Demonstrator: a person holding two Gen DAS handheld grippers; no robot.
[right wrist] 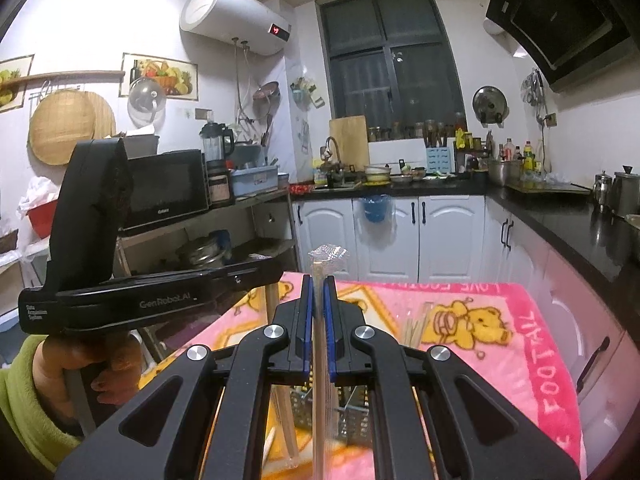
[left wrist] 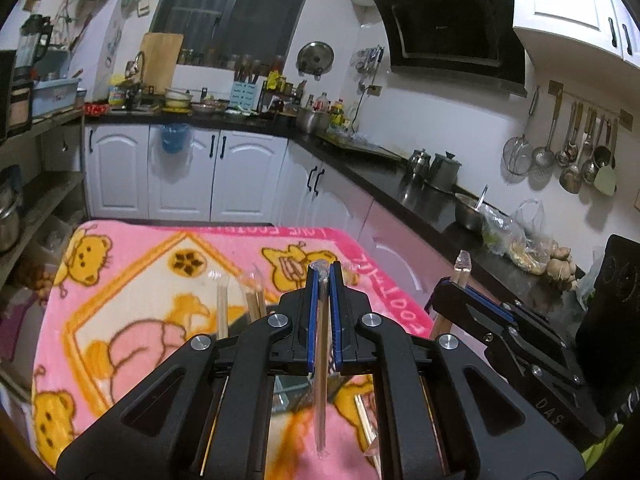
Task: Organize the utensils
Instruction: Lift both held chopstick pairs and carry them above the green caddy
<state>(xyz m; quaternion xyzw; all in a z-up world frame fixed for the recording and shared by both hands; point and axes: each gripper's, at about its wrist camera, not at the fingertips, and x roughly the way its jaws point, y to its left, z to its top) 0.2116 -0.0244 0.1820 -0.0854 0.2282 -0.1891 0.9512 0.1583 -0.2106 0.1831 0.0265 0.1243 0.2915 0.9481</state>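
2 grippers, 2 wrapped chopstick pairs, above a pink blanket [left wrist: 132, 276].
Left gripper [left wrist: 323, 276] is clamped on 1 pair [left wrist: 320, 360]; right gripper [right wrist: 318, 292] pinches another [right wrist: 319, 360]. More chopsticks [left wrist: 240, 304] stand below; mesh holder [right wrist: 352, 416] waits. Sorting looks midway.

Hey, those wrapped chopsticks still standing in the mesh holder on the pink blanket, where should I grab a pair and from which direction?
Take a pair near its upper end, above the mesh holder. They stand nearly upright with the tops free, so come in from the side, jaws closing across the thin shaft, then lift straight up. Both the left gripper and the right gripper already clamp a wrapped pair this way.
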